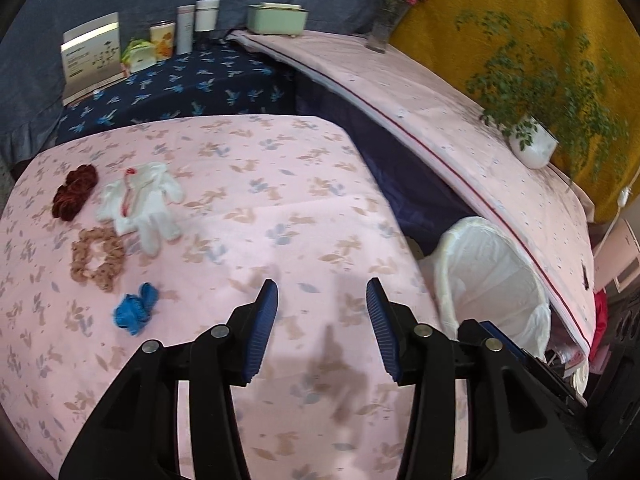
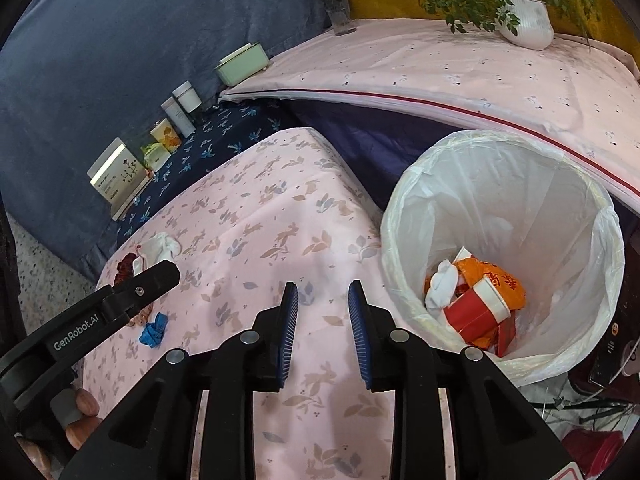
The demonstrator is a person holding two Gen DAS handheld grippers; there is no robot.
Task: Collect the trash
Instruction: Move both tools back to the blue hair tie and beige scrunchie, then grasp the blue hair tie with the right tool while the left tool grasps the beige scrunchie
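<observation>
The left gripper (image 1: 322,320) stood with its jaws spread wide and nothing between them, hanging over the bare pink cloth of the table (image 1: 256,208) in the lower middle of its own view. The right gripper (image 2: 322,322) was likewise released and empty, its blue pads (image 2: 289,320) parted a little less widely, poised above the same cloth at the lower centre of the right wrist view, just left of the bin.

Both claws being empty, the step in hand looked like a reach for the next piece, not a carry. The white-lined trash bin (image 2: 404,216) sat at the right of the right wrist view, beside the table's edge, and already held a red paper cup (image 2: 476,304), an orange wrapper (image 2: 500,280) and a white wad.

What remained lay at the left of the left wrist view: a crumpled blue scrap (image 1: 134,310) nearest the claw, then a tan scrunchie (image 1: 96,258), a white glove (image 1: 144,204) with a red streak, and a dark red scrunchie (image 1: 74,194) furthest toward the left edge (whether the scrunchies counted as trash is not something the pictures settle).

The next move probably called for swinging the left gripper leftward and down onto the blue scrap, closing on it from above, since it was small and soft and lay flat on cloth that could bunch between the pads.
</observation>
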